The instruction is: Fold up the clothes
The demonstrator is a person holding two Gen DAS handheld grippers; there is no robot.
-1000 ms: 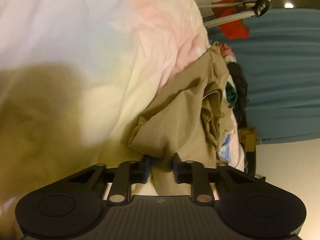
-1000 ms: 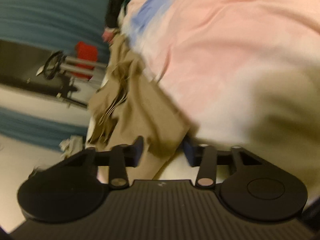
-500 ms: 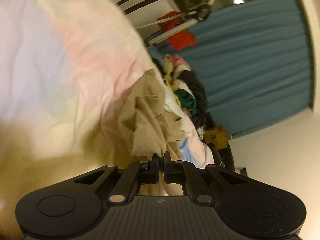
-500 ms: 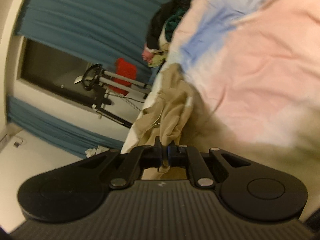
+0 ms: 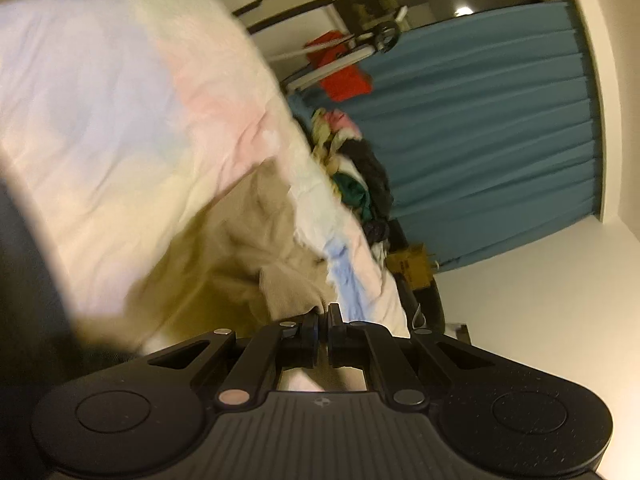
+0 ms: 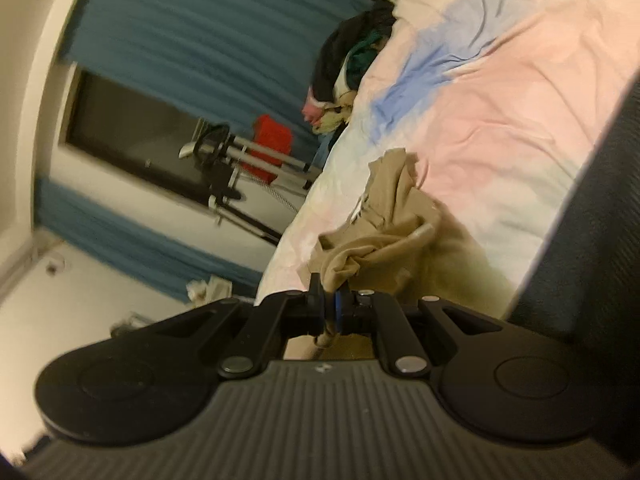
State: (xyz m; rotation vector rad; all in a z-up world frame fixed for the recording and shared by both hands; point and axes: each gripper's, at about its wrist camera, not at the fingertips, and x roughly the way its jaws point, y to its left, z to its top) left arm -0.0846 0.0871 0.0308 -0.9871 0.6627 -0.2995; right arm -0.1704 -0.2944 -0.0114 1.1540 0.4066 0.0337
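Note:
A tan garment (image 5: 280, 256) lies crumpled on a pastel bedspread (image 5: 120, 120). My left gripper (image 5: 323, 314) is shut on one edge of it, the cloth bunched just ahead of the fingers. In the right wrist view the same tan garment (image 6: 384, 236) hangs gathered from my right gripper (image 6: 330, 288), which is shut on a twisted fold of it. The cloth is lifted off the bedspread (image 6: 500, 80) near the bed's edge.
A pile of mixed clothes (image 5: 356, 176) sits at the far end of the bed, also in the right wrist view (image 6: 344, 80). Blue curtains (image 5: 500, 140), a metal stand with a red item (image 6: 248, 152) and a dark edge (image 6: 592, 240) at the right.
Both grippers closed on the tan garment and lifted it away from the bed. The views swung up toward the room and curtains.

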